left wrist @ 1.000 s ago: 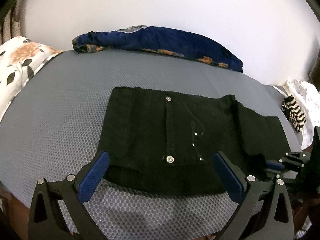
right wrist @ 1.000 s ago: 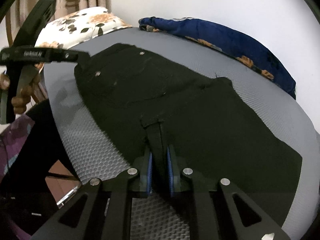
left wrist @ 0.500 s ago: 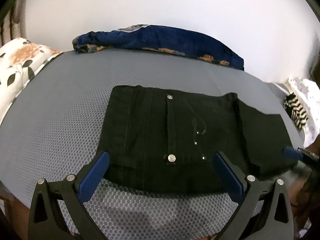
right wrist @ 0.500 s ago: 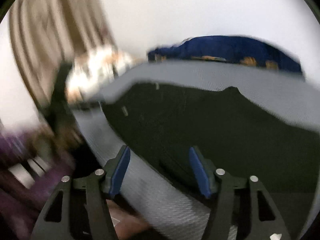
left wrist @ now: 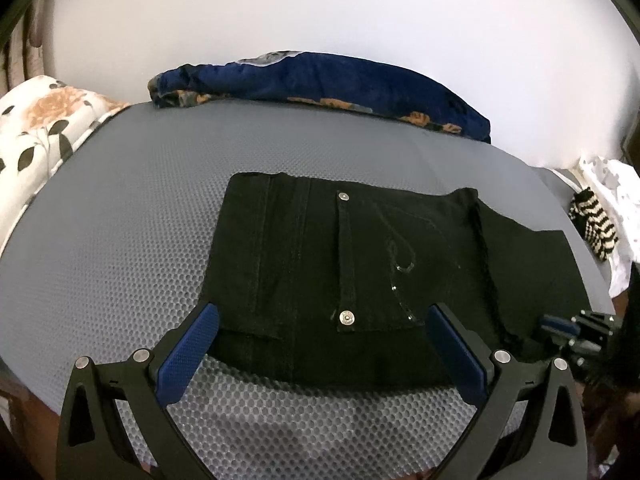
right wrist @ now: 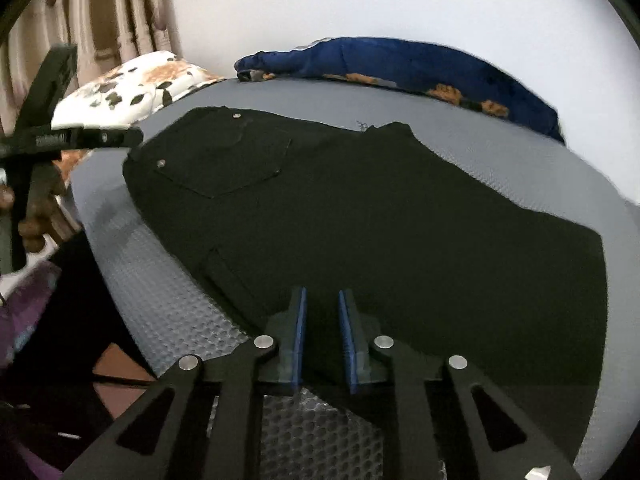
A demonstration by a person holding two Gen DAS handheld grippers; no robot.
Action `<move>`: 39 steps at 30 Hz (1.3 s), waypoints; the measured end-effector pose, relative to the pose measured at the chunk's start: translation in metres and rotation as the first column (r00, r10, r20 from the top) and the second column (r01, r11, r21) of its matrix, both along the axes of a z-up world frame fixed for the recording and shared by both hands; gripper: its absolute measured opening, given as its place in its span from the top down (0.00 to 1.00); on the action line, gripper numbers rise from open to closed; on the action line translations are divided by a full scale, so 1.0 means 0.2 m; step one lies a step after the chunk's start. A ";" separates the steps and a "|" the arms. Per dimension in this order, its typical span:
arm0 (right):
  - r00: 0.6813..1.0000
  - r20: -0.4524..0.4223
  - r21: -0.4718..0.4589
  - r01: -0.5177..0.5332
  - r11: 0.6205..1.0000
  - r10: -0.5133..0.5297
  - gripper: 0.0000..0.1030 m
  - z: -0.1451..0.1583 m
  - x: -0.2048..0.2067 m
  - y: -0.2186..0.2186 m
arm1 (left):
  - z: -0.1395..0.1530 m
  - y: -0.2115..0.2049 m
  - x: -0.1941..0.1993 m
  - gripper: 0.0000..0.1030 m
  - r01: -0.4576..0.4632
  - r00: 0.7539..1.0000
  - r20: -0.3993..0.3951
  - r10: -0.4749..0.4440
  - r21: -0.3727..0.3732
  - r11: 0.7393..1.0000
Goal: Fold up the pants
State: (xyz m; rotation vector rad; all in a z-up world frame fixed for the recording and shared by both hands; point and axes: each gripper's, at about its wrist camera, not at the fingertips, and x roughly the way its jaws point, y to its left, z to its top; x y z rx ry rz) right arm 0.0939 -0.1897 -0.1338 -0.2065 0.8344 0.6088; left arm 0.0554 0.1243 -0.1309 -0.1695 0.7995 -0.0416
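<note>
Black pants (left wrist: 340,264) lie flat on the grey honeycomb mat (left wrist: 112,216), waistband to the left, back pocket with metal studs facing up. My left gripper (left wrist: 320,340) is wide open, hovering at the near waist edge, holding nothing. In the right wrist view the pants (right wrist: 400,220) fill the middle. My right gripper (right wrist: 322,312) has its blue pads close together around the near edge of the fabric. It shows at the right edge of the left wrist view (left wrist: 560,326). The left gripper shows at the left edge of the right wrist view (right wrist: 80,138).
A dark blue floral blanket (left wrist: 320,80) lies along the far edge by the white wall. A floral pillow (left wrist: 44,128) sits at the left. A striped black-and-white item (left wrist: 596,228) and white cloth lie at the right. Curtains (right wrist: 120,20) hang at the back left.
My right gripper let go of the pants fold, swung open and away, then came back and closed to a narrow gap on the near pants edge. The left gripper stayed still.
</note>
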 end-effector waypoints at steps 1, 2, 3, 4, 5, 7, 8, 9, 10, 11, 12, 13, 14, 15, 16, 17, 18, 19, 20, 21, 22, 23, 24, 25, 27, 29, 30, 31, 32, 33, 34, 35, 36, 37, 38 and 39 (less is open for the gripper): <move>1.000 -0.017 0.035 0.015 0.999 -0.014 0.83 0.02 0.02 -0.02 | 0.01 0.00 0.00 0.01 0.000 1.000 0.005 0.000 0.006 1.000; 0.999 -0.021 0.064 0.029 0.998 -0.028 0.83 0.04 0.02 -0.03 | 0.01 0.00 0.00 0.01 0.002 1.000 0.012 -0.002 0.016 1.000; 0.999 -0.018 0.094 0.035 0.995 -0.034 0.83 0.08 0.03 -0.04 | 0.03 0.00 -0.01 0.01 0.002 1.000 0.023 -0.003 0.043 0.999; 0.999 -0.016 0.104 0.031 0.994 -0.030 0.82 0.10 0.02 -0.02 | 0.04 0.01 -0.01 0.01 -0.006 0.999 0.034 0.003 0.076 0.997; 1.000 -0.014 0.118 0.013 0.993 -0.012 0.81 0.14 0.02 0.01 | 0.06 0.02 -0.01 0.01 -0.022 0.999 0.049 0.016 0.116 0.993; 0.999 -0.026 0.156 -0.029 0.987 0.034 0.61 0.20 0.02 0.10 | 0.10 0.08 -0.01 0.01 -0.057 0.997 0.062 0.048 0.157 0.986; 0.997 -0.040 0.188 -0.050 0.981 0.059 0.52 0.23 0.02 0.16 | 0.10 0.13 0.01 0.01 -0.075 0.996 0.055 0.067 0.154 0.985; 0.996 -0.046 0.219 -0.062 0.974 0.074 0.36 0.26 0.03 0.21 | 0.11 0.20 0.02 0.01 -0.103 0.994 0.042 0.098 0.135 0.986; 0.995 -0.046 0.250 -0.075 0.965 0.089 0.35 0.28 0.04 0.26 | 0.11 0.27 0.03 0.01 -0.125 0.992 0.033 0.122 0.105 0.987; 0.993 -0.046 0.278 -0.095 0.956 0.112 0.35 0.30 0.05 0.31 | 0.12 0.34 0.03 0.01 -0.150 0.989 0.025 0.149 0.058 0.987; 0.990 -0.045 0.291 -0.117 0.949 0.136 0.35 0.32 0.05 0.36 | 0.11 0.43 0.03 0.01 -0.175 0.984 0.015 0.175 -0.014 0.985; 0.986 -0.037 0.276 -0.147 0.950 0.164 0.35 0.33 0.05 0.46 | 0.11 0.50 0.03 0.01 -0.192 0.981 0.009 0.193 -0.068 0.979; 0.983 -0.030 0.251 -0.166 0.954 0.179 0.35 0.34 0.05 0.54 | 0.11 0.57 0.02 0.01 -0.215 0.976 0.009 0.218 -0.123 0.969; 0.979 -0.031 0.228 -0.187 0.955 0.199 0.35 0.35 0.06 0.61 | 0.09 0.65 0.00 0.01 -0.237 0.970 0.015 0.244 -0.180 0.955; 0.973 -0.043 0.202 -0.214 0.956 0.227 0.34 0.35 0.06 0.72 | 0.08 0.70 0.01 0.01 -0.237 0.970 0.008 0.244 -0.213 0.948; 0.971 -0.040 0.184 -0.226 0.957 0.237 0.34 0.35 0.07 0.77 | 0.06 0.73 0.03 0.01 -0.217 0.975 -0.017 0.220 -0.250 0.944; 0.971 -0.024 0.162 -0.229 0.960 0.236 0.34 0.36 0.06 0.83 | 0.02 0.76 0.07 0.01 -0.176 0.984 -0.053 0.167 -0.294 0.940; 0.972 -0.016 0.155 -0.228 0.961 0.233 0.33 0.35 0.06 0.85 | -0.01 0.77 0.10 0.01 -0.143 0.990 -0.068 0.127 -0.323 0.936; 0.973 -0.018 0.161 -0.223 0.962 0.229 0.32 0.34 0.07 0.86 | -0.05 0.77 0.14 0.01 -0.098 0.994 -0.078 0.076 -0.343 0.934; 0.974 -0.031 0.176 -0.215 0.961 0.223 0.31 0.33 0.07 0.86 | -0.07 0.78 0.16 0.01 -0.077 0.995 -0.082 0.051 -0.343 0.936; 0.976 -0.058 0.199 -0.195 0.960 0.210 0.31 0.31 0.07 0.84 | -0.09 0.78 0.19 0.01 -0.046 0.996 -0.082 0.018 -0.357 0.933; 0.976 -0.078 0.209 -0.181 0.961 0.201 0.31 0.29 0.08 0.82 | -0.12 0.77 0.22 0.01 -0.002 0.996 -0.082 -0.033 -0.390 0.921; 0.976 -0.097 0.215 -0.169 0.962 0.193 0.31 0.27 0.07 0.81 | -0.15 0.76 0.26 0.01 0.036 0.992 -0.095 -0.083 -0.423 0.905; 0.976 -0.116 0.217 -0.157 0.963 0.185 0.31 0.25 0.07 0.79 | -0.18 0.74 0.30 0.01 0.055 0.987 -0.112 -0.117 -0.448 0.893; 0.976 -0.140 0.205 -0.134 0.969 0.165 0.31 0.21 0.06 0.75 | -0.23 0.69 0.39 0.01 0.126 0.968 -0.134 -0.213 -0.475 0.871; 0.977 -0.158 0.192 -0.112 0.975 0.143 0.31 0.20 0.05 0.71 | -0.25 0.63 0.44 0.01 0.188 0.954 -0.131 -0.270 -0.437 0.880; 0.977 -0.166 0.186 -0.101 0.977 0.133 0.31 0.19 0.05 0.70 | -0.25 0.59 0.46 0.01 0.237 0.942 -0.119 -0.313 -0.422 0.875; 0.977 -0.175 0.186 -0.088 0.979 0.121 0.31 0.19 0.05 0.67 | -0.26 0.55 0.47 0.01 0.287 0.922 -0.119 -0.368 -0.428 0.857; 0.977 -0.179 0.189 -0.080 0.979 0.114 0.31 0.19 0.05 0.65 | -0.26 0.49 0.49 0.01 0.346 0.899 -0.113 -0.424 -0.411 0.843; 0.977 -0.183 0.194 -0.071 0.978 0.107 0.31 0.19 0.05 0.64 | -0.26 0.46 0.50 0.01 0.368 0.893 -0.111 -0.437 -0.380 0.848; 0.977 -0.187 0.203 -0.060 0.977 0.099 0.31 0.20 0.06 0.62 | -0.26 0.41 0.50 0.01 0.394 0.885 -0.111 -0.453 -0.342 0.853; 0.978 -0.188 0.208 -0.053 0.977 0.093 0.30 0.21 0.06 0.61 | -0.26 0.37 0.51 0.01 0.425 0.871 -0.105 -0.480 -0.326 0.844; 0.978 -0.190 0.212 -0.045 0.976 0.086 0.28 0.21 0.07 0.60 | -0.26 0.36 0.52 0.07 0.440 0.862 -0.094 -0.497 -0.346 0.829; 0.978 -0.193 0.214 -0.034 0.976 0.077 0.27 0.22 0.08 0.60 | -0.27 0.36 0.53 0.24 0.438 0.861 -0.085 -0.502 -0.376 0.816; 0.979 -0.193 0.217 -0.027 0.976 0.070 0.27 0.22 0.09 0.59 | -0.29 0.39 0.56 0.66 0.391 0.879 -0.109 -0.465 -0.393 0.832; 0.979 -0.193 0.220 -0.020 0.975 0.063 0.27 0.22 0.09 0.59 | -0.32 0.43 0.57 0.67 0.358 0.888 -0.105 -0.448 -0.454 0.816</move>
